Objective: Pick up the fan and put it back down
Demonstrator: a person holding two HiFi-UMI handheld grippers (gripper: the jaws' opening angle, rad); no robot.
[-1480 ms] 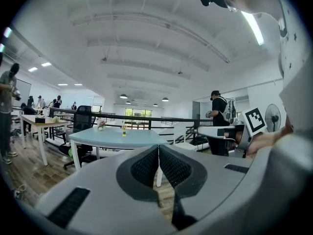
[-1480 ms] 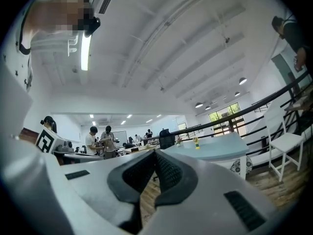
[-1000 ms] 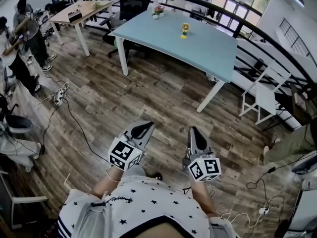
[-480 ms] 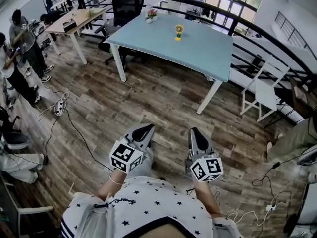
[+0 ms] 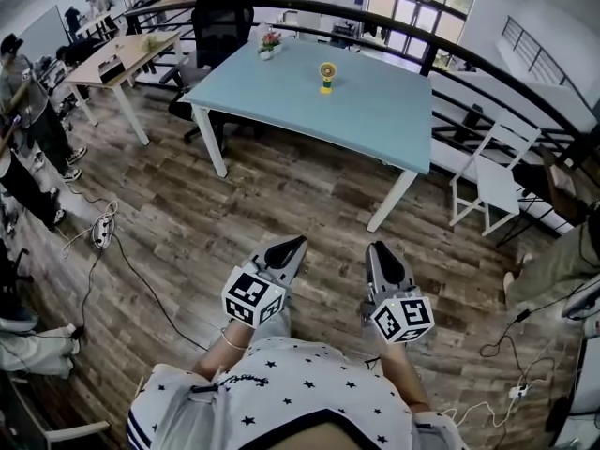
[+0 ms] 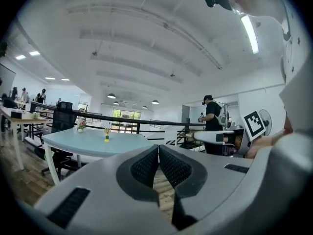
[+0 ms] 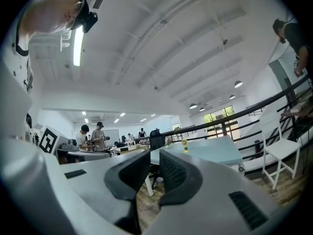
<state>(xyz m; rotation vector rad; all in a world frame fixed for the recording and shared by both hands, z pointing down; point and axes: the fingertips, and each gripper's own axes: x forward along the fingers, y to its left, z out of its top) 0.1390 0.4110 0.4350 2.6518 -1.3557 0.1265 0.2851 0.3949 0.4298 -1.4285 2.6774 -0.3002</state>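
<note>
A small yellow fan [image 5: 326,76] stands upright on the light blue table [image 5: 375,120], well ahead of me across the wooden floor. It also shows far off in the left gripper view as the fan [image 6: 106,133] and in the right gripper view as the fan [image 7: 185,144]. My left gripper [image 5: 298,243] is held low in front of my body, its jaws shut with nothing between them [image 6: 158,150]. My right gripper [image 5: 377,248] is held beside it. Its jaws are opening, a narrow empty gap showing between the pads [image 7: 155,156]. Both point toward the table.
A flower pot [image 5: 270,43] sits near the table's far left corner, with a black office chair [image 5: 214,26] behind. A white chair [image 5: 492,184] and a curved black railing [image 5: 487,73] are on the right. A wooden desk [image 5: 127,54], people and floor cables [image 5: 98,234] lie to the left.
I have stepped forward with both grippers held out in front. The table and the fan now sit further left in the head view.
</note>
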